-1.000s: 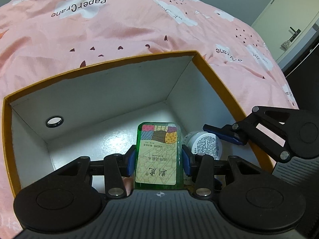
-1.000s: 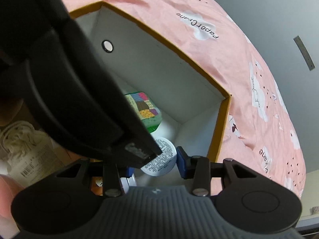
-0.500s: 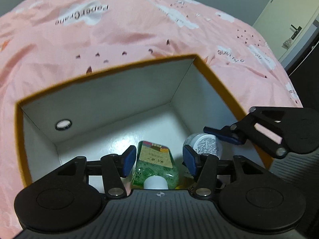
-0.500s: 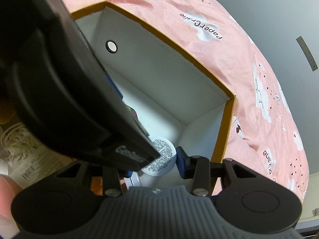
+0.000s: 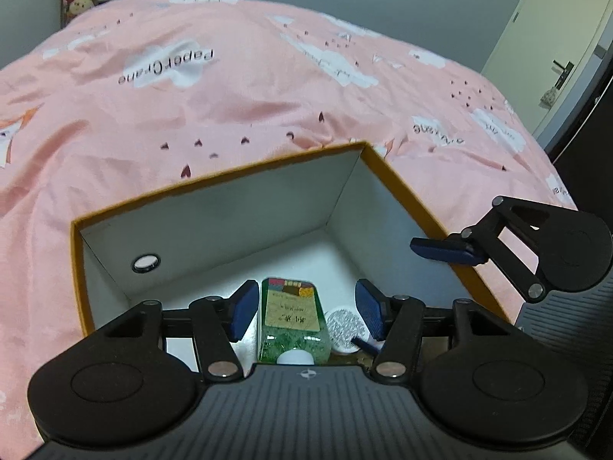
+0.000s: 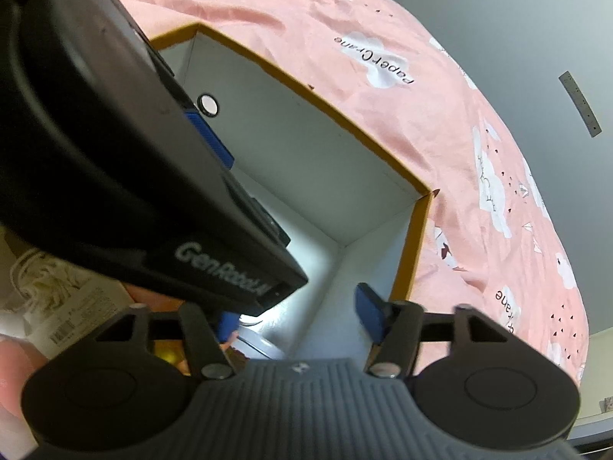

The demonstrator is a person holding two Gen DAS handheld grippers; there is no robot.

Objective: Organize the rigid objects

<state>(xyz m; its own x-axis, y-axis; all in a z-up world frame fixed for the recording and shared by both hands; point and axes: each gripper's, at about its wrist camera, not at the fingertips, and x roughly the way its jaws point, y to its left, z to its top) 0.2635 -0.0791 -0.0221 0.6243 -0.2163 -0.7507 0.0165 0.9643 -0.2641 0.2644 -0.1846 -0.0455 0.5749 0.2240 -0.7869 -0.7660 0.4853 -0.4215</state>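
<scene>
Flat green bottle (image 5: pixel 292 322) and round jar (image 5: pixel 344 326) lie in white-lined box (image 5: pixel 214 226).

Glossy translucent green plastic bottle (image 5: pixel 292 329), paper label; matt white-lined cardboard box (image 5: pixel 214 226); soft pink cloth bedspread (image 5: pixel 230 88)

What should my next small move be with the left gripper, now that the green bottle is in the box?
Probably lift the left gripper straight up and clear of the box. Its jaws stand open on either side of the green bottle, which lies on the box floor beside the white jar, so the bottle appears released.
</scene>
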